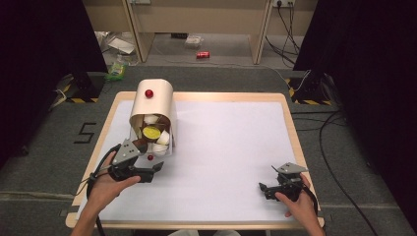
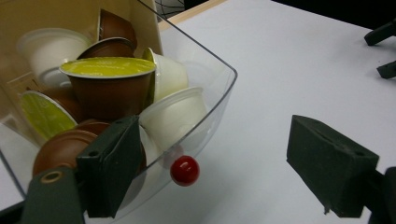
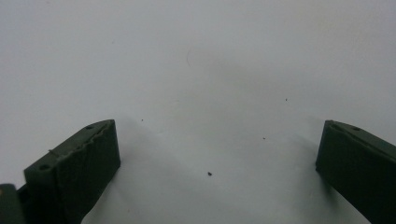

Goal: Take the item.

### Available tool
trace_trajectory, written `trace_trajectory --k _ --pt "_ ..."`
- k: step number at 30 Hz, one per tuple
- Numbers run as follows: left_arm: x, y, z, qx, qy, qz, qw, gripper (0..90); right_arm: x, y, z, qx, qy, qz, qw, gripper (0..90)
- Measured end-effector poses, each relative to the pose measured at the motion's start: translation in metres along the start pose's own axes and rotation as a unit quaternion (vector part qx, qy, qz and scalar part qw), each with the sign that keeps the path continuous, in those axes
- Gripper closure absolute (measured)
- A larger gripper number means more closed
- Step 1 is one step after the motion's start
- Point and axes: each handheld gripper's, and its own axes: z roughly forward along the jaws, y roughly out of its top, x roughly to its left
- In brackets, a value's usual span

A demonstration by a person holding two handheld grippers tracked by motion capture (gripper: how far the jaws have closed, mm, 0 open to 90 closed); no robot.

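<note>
A beige curved-top box [image 1: 153, 104] stands at the table's far left, with a red knob [image 1: 149, 93] on its top. Its clear front drawer [image 2: 218, 91] is tipped open and holds several coffee capsules, among them a brown one with a yellow lid [image 2: 108, 83] and a white one [image 2: 173, 114]. A small red knob [image 2: 185, 170] sticks out from the drawer's front. My left gripper [image 2: 219, 165] is open around that knob; neither pad touches it. The knob lies nearer the jaw at the picture's left. My right gripper [image 3: 217, 163] is open over bare white table, holding nothing.
A white sheet covers the wood-edged table [image 1: 231, 147]. My right gripper [image 1: 264, 189] rests near the front right corner, far from the box. Beyond the table are grey carpet, cables [image 1: 329, 132] and a red can [image 1: 202, 55] on the floor.
</note>
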Motion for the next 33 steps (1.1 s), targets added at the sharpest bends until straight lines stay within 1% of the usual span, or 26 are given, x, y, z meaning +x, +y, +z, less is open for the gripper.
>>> trace_trajectory --k 8,10,11,12,13,14,18,22,24,29,33 --pt "0.004 0.015 -0.006 -0.011 0.011 0.005 0.9999 18.1 0.0 0.0 0.0 0.0 0.0 0.0 1.0 0.2" --pt "0.007 0.019 -0.007 -0.012 0.016 0.006 0.9998 18.0 0.0 0.0 0.0 0.0 0.0 0.0 1.0 0.2" --pt "0.009 0.021 -0.007 -0.012 0.02 0.004 0.9997 18.0 0.0 0.0 0.0 0.0 0.0 0.0 1.0 0.2" --pt "0.015 0.025 -0.006 -0.011 0.028 0.001 0.9996 18.2 0.0 0.0 0.0 0.0 0.0 0.0 1.0 0.2" --pt "0.017 0.026 -0.006 -0.011 0.031 -0.001 0.9994 18.3 0.0 0.0 0.0 0.0 0.0 0.001 1.0 0.2" --pt "0.017 0.026 -0.006 -0.011 0.031 -0.001 0.9994 18.4 0.0 0.0 0.0 0.0 0.0 0.001 1.0 0.2" --pt "0.026 0.03 -0.003 -0.008 0.04 -0.009 0.9991 19.2 0.0 0.0 0.0 0.0 0.0 0.0 1.0 0.2" --pt "0.032 0.031 0.002 -0.001 0.046 -0.017 0.9988 20.8 0.0 0.0 0.0 0.0 0.0 0.0 1.0 0.2" --pt "0.035 0.031 0.005 0.003 0.05 -0.018 0.9986 21.6 0.0 0.0 0.0 0.0 0.0 0.0 1.0 0.2" --pt "0.039 0.032 0.01 0.008 0.053 -0.024 0.9983 23.1 0.0 0.0 0.0 0.0 0.0 0.0 1.0 0.2" --pt "0.04 0.034 0.013 0.012 0.055 -0.022 0.9982 24.0 0.0 0.0 0.0 0.0 0.0 0.0 1.0 0.2"
